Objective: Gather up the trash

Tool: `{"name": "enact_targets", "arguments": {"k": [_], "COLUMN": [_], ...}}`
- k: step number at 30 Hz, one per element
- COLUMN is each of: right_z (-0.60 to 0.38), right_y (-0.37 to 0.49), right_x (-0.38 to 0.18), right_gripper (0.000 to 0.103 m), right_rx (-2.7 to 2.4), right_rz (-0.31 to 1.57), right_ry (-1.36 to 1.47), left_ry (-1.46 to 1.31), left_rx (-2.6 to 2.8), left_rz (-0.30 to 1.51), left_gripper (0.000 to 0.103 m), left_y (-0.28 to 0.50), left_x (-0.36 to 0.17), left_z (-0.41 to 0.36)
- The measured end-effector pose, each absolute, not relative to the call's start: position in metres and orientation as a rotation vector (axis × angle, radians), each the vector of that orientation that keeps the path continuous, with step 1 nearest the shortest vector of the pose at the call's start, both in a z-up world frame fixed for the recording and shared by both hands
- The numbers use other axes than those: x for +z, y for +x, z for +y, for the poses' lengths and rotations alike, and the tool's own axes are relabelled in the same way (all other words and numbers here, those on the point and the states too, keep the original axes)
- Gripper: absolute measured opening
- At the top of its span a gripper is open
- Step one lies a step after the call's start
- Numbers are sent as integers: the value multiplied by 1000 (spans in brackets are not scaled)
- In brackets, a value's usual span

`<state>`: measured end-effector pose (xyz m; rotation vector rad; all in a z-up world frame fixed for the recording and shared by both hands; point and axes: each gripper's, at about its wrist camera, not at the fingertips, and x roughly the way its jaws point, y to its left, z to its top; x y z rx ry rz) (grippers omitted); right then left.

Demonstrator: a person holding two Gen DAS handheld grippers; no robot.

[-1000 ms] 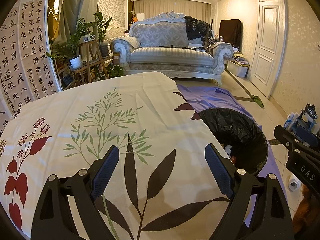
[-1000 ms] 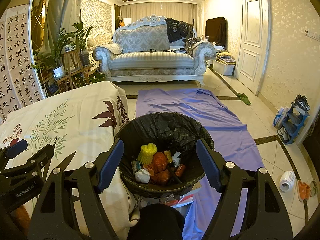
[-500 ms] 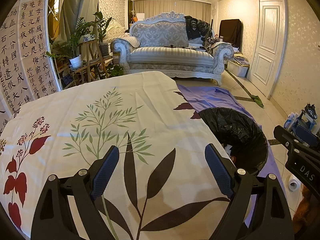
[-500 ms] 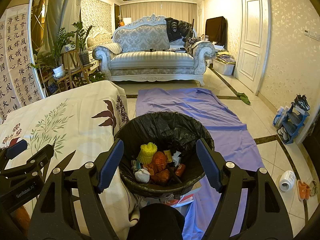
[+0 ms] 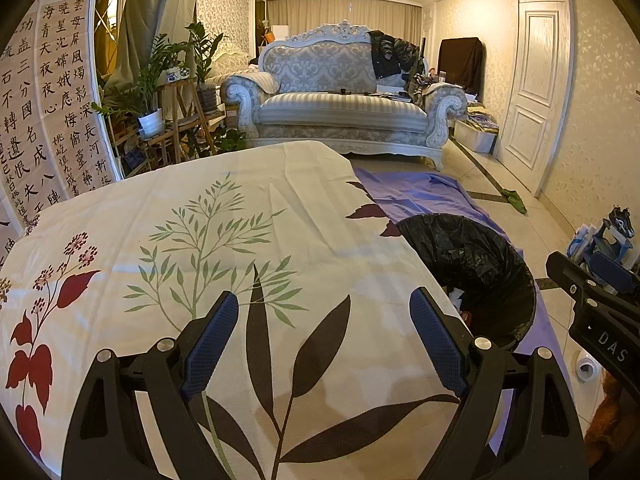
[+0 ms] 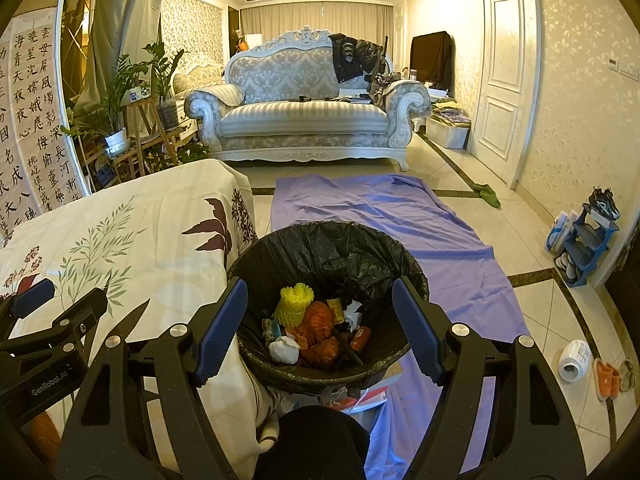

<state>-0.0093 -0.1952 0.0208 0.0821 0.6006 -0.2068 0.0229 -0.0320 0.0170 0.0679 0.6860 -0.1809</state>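
Jaws spread and empty on both the left gripper [image 5: 324,338] and right gripper [image 6: 320,324]; trash [image 6: 316,328] fills the bin [image 6: 416,280], table [image 5: 200,240] bare: likely done.

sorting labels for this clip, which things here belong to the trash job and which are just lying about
Job: bin, trash in it, left hand-held gripper, right hand-held gripper.

Lying about: sofa, purple sheet, plants, shoe rack.

Your left wrist cam sits low and close over the worktop [image 5: 248,240], facing the sofa [image 5: 340,112] at 12 o'clock, bin [image 5: 480,264] at 3. Your right wrist cam looks down into that bin [image 6: 320,248], worktop [image 6: 120,240] at 9. Both share sofa [image 6: 304,116], bin, worktop.
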Motion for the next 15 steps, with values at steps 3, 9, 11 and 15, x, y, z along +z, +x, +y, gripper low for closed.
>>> {"name": "enact_targets", "arguments": {"k": [3,9,11,15], "right_z": [-195,-195,-195,-195], "right_y": [-9,-9,-10,-12], "right_x": [21,21,22,22], "right_gripper": [73,73,73,73], "right_rx": [-207,-206,-206,-207], "right_rz": [601,602,603,603], "right_ry": [82,81,81,82], "left_ry": [71,79,76,65], "left_rx": [-183,-187,-189,-195], "left_rz": [679,670,672,675], "left_gripper": [85,85,85,85], "left_y": [23,22,22,23], "left_x": [17,12,11,11], "left_z": [-32,-35,-35,-33]}}
